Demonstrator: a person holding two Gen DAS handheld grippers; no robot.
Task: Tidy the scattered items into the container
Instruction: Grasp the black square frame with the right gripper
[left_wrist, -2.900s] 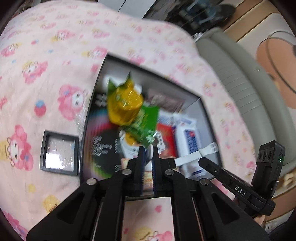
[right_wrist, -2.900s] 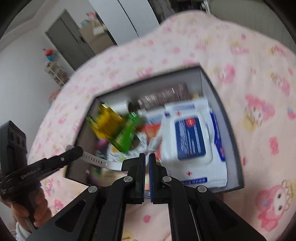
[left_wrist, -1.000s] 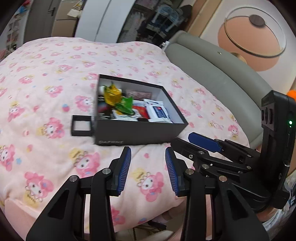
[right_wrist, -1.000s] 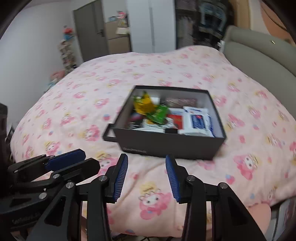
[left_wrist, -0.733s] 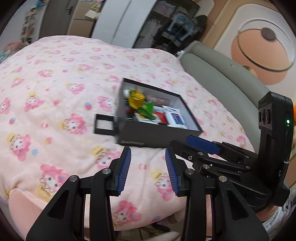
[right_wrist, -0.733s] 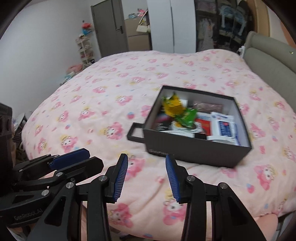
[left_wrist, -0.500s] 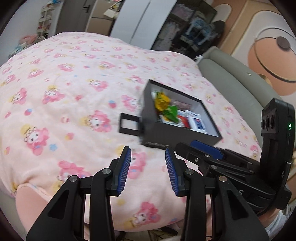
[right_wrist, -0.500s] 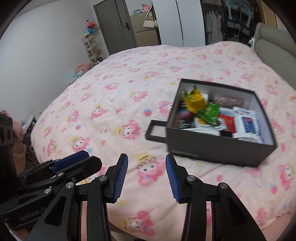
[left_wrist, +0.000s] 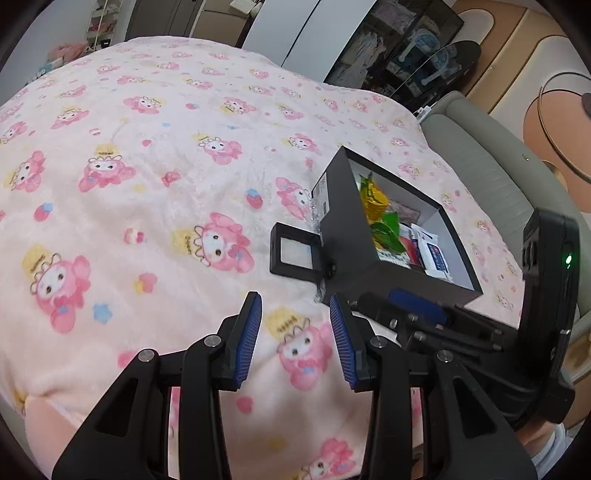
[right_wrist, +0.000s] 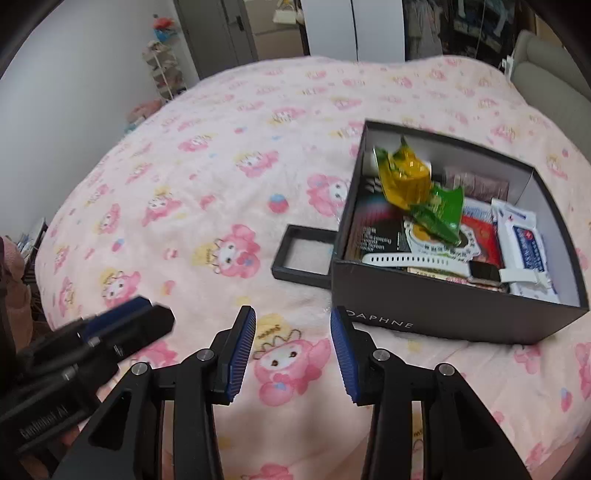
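Note:
A dark grey box (right_wrist: 436, 317) marked DAPHNE sits on the pink bed and holds a yellow snack bag (right_wrist: 404, 177), a green packet (right_wrist: 439, 214), a white watch strap (right_wrist: 413, 262), a wipes pack (right_wrist: 524, 251) and other items. The box also shows in the left wrist view (left_wrist: 354, 251). A small black square tray (right_wrist: 306, 258) lies against the box's left side. My right gripper (right_wrist: 291, 350) is open and empty, in front of the box. My left gripper (left_wrist: 295, 339) is open and empty, left of the box; it also shows in the right wrist view (right_wrist: 125, 328).
The pink cartoon-print blanket (left_wrist: 147, 177) covers the whole bed. A grey padded headboard (left_wrist: 498, 177) runs along the right. Wardrobes and a door (right_wrist: 236, 29) stand beyond the bed's far side. The bed's near edge is just below both grippers.
Both grippers went from shut over the box to open, pulled back and swung left. The box now sits further right in both views.

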